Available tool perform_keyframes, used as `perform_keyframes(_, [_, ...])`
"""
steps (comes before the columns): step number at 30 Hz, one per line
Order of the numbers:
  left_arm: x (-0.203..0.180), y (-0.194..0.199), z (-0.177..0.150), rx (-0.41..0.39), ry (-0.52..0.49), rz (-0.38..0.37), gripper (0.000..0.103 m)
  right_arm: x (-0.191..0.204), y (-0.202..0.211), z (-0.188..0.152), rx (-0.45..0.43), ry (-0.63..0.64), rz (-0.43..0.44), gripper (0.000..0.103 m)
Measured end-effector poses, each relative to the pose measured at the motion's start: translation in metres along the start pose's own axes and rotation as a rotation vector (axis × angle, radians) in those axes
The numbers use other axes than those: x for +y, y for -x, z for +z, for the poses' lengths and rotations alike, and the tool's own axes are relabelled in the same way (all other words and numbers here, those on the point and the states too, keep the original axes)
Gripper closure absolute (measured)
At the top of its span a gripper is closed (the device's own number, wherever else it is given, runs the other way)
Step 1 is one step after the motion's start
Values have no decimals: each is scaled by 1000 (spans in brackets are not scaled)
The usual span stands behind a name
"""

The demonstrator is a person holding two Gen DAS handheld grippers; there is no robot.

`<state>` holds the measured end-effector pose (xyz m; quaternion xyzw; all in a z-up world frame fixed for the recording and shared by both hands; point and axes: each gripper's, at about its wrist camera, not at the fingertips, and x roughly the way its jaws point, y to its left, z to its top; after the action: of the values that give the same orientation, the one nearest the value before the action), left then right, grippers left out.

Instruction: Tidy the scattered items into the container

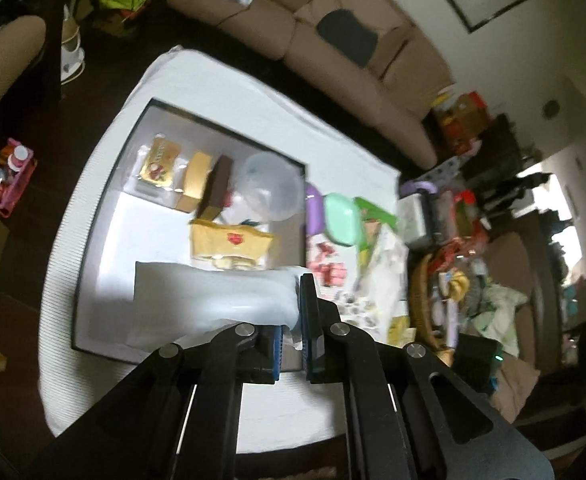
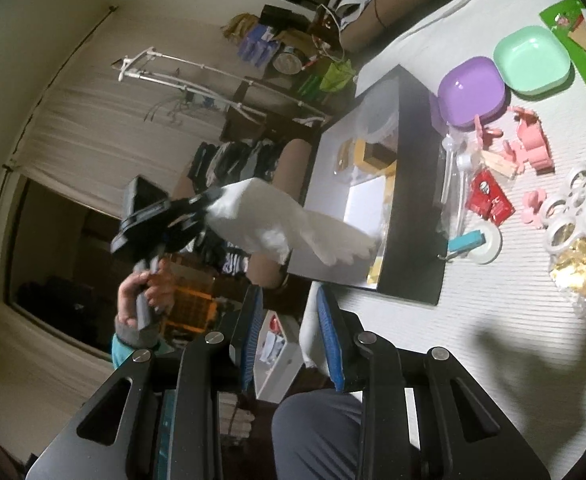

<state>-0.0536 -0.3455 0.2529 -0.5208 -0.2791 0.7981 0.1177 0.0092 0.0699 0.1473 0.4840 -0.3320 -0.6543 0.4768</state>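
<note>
Left gripper [image 1: 293,332] pinched a white soft packet [image 1: 213,296] at its near corner, jaws pressed together on it; the packet hung out to the left of the fingers, in the lower middle of the left wrist frame, over the near end of the black-walled container [image 1: 93,216]. From the right wrist view I saw the same packet [image 2: 277,216] at centre frame, drooping from the left gripper [image 2: 207,210] toward the container [image 2: 417,200], with a hand [image 2: 145,292] on the handle below. Right gripper [image 2: 285,320] held nothing; its blue pads [image 2: 329,344] stood somewhat apart at lower centre, short of the container's near wall. Inside the container lay yellow packets [image 1: 229,244], a brown box [image 1: 217,188] and a clear bowl [image 1: 269,188]. On the white ribbed table cover [image 2: 493,320], right of the container: a purple dish [image 2: 473,92], a green dish [image 2: 533,60], pink pieces [image 2: 529,148], a red packet [image 2: 491,200], white rings [image 2: 581,208], a gold-foil bag [image 2: 581,268]. Tan sofa [image 1: 333,20] across the top of the left frame; a cluttered floor around it.
</note>
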Motion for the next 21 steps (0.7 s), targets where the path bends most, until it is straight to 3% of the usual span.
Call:
perform_keyframes(4, [40,-45,24,-45,68,37,96,-5,-3,-2,13,-10,-21,73])
perform_keyframes(8, [66,-75,38,-120,117,9,96,-9,5,0,4,-5,-60,73])
perform_keyframes(11, [68,-89,31,-118,85,13,96,-14,14,1,-17,-14,-68,73])
perform_keyframes(17, [101,-143,-31,155,125,190,93,-25,15,-2,-18,-36,-65,73])
perform_keyframes(21, [113,-139,-55,200,153,220,81,-27,2,-6,12,-41,-56,70])
